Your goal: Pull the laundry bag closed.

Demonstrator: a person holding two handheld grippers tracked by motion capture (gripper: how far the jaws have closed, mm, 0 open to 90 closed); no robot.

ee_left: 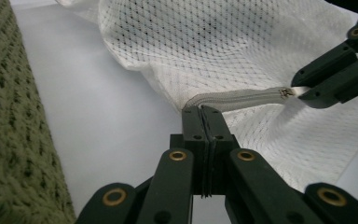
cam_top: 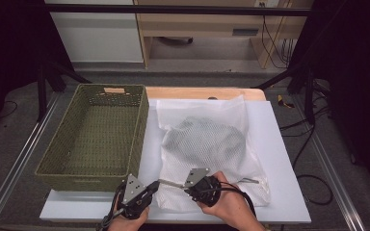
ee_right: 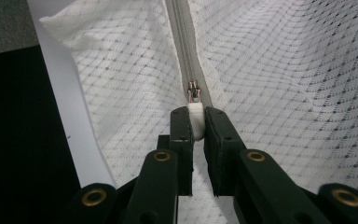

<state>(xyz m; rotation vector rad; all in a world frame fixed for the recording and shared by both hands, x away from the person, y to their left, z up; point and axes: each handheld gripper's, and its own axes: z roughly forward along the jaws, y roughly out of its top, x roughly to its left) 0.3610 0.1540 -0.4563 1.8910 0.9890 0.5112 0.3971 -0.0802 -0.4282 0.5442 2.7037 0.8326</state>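
We see the left gripper (ee_left: 204,110) clenched on the mesh bag's (ee_left: 223,51) zipper end, the right gripper (ee_right: 196,120) pinching the white zipper tab (ee_right: 196,122).

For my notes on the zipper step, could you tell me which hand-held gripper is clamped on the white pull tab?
The right hand-held gripper: its jaws pinch the white pull tab. The left hand-held gripper instead clamps the mesh bag's zipper end.

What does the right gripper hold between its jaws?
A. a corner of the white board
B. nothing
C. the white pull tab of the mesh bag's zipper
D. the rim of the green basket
C: in the right gripper view, the right gripper clamps the white pull tab just below the zipper slider on the mesh bag.
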